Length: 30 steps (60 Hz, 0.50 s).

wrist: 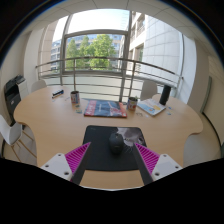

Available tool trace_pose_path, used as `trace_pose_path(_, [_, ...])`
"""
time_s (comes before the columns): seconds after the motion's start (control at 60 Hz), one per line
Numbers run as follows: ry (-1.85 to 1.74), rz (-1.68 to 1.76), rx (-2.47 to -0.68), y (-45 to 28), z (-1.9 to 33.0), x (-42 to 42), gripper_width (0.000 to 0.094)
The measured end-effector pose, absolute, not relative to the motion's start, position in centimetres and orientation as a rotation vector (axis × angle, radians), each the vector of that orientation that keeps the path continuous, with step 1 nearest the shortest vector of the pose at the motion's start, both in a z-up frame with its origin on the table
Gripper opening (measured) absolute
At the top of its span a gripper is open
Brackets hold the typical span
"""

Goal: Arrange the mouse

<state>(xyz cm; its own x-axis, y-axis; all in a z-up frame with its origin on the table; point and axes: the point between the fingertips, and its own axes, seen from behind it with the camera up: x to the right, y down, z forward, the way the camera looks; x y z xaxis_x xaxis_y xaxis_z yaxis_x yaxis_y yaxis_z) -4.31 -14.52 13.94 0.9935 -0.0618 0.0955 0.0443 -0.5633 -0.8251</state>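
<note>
A dark mouse (116, 143) rests on a black mouse mat (112, 142) on the light wooden table (60, 118). My gripper (112, 157) hovers over the mat's near part, and its fingers stand wide apart. The left finger's pink pad (76, 156) and the right finger's pink pad (148, 156) flank the mouse, which sits between the fingertips and slightly ahead of them, with a clear gap at each side. Nothing is held.
Beyond the mat lies a colourful book (104, 108). A cup (75, 98) stands at the back left, a dark cup (131, 103) and a blue book (150, 106) at the back right. A chair (14, 135) stands at the left; windows rise behind.
</note>
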Motion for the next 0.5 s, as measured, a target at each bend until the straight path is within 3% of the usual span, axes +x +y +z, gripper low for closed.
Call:
trace_pose_path(0.267, [0.01,-0.142,-2.153,-22.6,16.2,-5.9,0.0841])
trace_pose_path(0.5, [0.027,-0.146,-2.17,-25.1,15.8,-5.8,0.084])
